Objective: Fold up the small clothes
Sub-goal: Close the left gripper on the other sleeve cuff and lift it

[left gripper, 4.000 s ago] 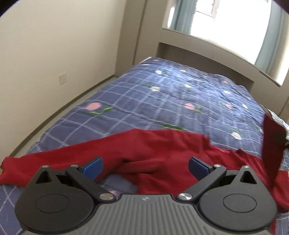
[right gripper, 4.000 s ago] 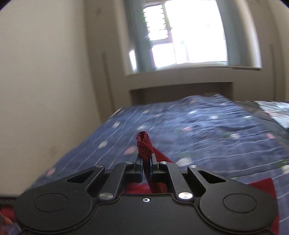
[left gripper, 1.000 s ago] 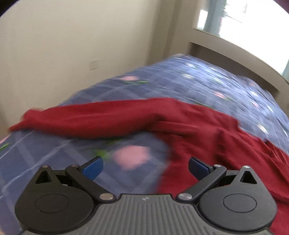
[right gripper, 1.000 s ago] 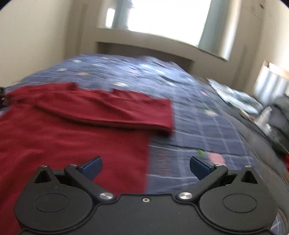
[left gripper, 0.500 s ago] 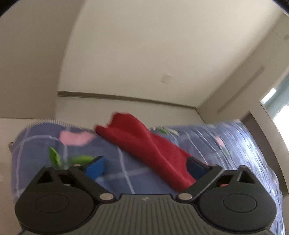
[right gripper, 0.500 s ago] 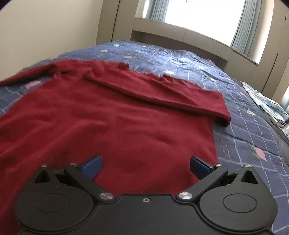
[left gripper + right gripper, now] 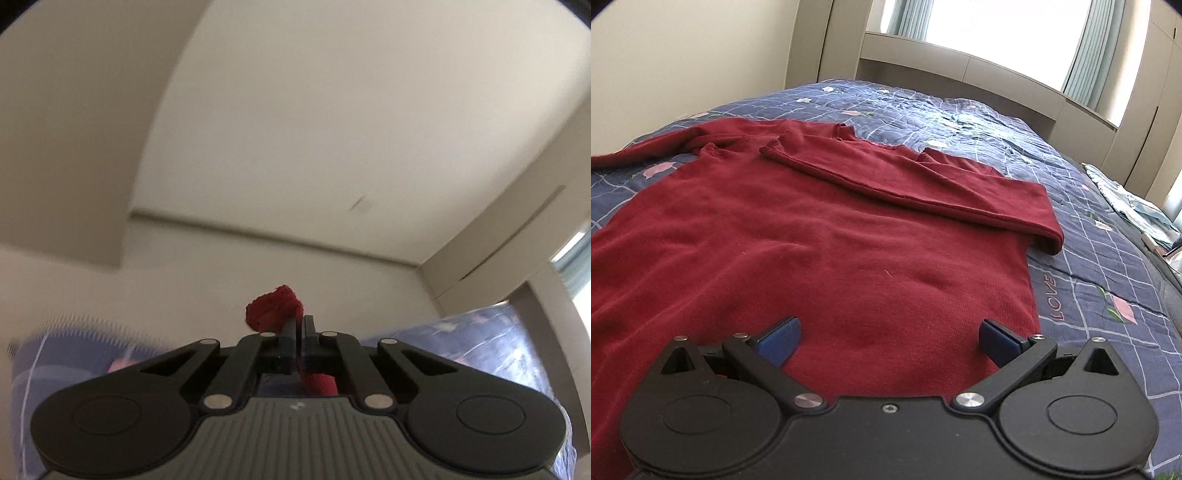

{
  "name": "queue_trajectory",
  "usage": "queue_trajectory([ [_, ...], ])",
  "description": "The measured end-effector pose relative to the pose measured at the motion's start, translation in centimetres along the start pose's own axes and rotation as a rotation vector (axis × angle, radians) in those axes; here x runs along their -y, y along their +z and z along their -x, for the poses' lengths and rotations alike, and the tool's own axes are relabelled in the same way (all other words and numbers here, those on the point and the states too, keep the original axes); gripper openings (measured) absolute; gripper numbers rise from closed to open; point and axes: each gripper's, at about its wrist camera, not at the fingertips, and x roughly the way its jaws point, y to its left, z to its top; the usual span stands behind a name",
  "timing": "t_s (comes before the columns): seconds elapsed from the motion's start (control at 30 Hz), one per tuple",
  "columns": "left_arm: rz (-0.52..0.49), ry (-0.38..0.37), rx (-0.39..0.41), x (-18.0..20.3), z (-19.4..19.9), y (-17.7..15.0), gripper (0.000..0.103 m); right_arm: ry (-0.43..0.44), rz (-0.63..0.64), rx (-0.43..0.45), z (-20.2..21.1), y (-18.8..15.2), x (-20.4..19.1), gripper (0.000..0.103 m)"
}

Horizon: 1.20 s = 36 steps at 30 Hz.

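Cuff of dark red knit sweater's left sleeve [image 7: 273, 306]: pinched in my left fingers [image 7: 299, 325], just closed; sleeve lies leftward of torso; right fingers [image 7: 888, 338] wide, empty.

The left wrist view sits low at the edge of the blue checked quilt [image 7: 491, 339], facing a beige wall [image 7: 332, 147]. The right wrist view looks down the bed towards the bright window [image 7: 997, 26], close above the dark red long-sleeved knit top [image 7: 812, 240]; both show quilt and top

Beige walls [image 7: 332, 129], bed under a blue checked floral quilt [image 7: 960, 110], bright window [image 7: 997, 26] with pale curtains [image 7: 1082, 51]
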Motion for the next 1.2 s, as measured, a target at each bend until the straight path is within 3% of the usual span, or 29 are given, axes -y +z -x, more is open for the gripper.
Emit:
queue_trajectory([
  [0.3,-0.213,-0.248,0.215,12.1,3.0,5.5,0.000,0.012,-0.028,0.014,0.3,0.0,0.6,0.102],
  [0.5,-0.424,-0.433,0.269,20.7,5.6,4.3,0.000,0.013,-0.074,0.029,0.5,0.3,1.6,0.102],
  [0.7,-0.581,-0.610,0.246,27.8,8.3,-2.0,0.001,0.009,-0.123,0.066,0.8,1.2,3.4,0.102],
  [0.9,-0.752,-0.771,0.164,32.6,11.0,-11.7,0.001,-0.022,-0.196,0.090,1.1,1.4,6.7,0.102],
  [1.1,-0.930,-0.863,0.063,34.0,13.2,-23.8,0.001,-0.063,-0.243,0.093,1.1,0.5,9.9,0.102],
  [1.2,-1.018,-0.872,0.004,32.6,13.5,-29.2,0.001,-0.081,-0.264,0.084,1.0,-0.1,11.2,0.103],
])
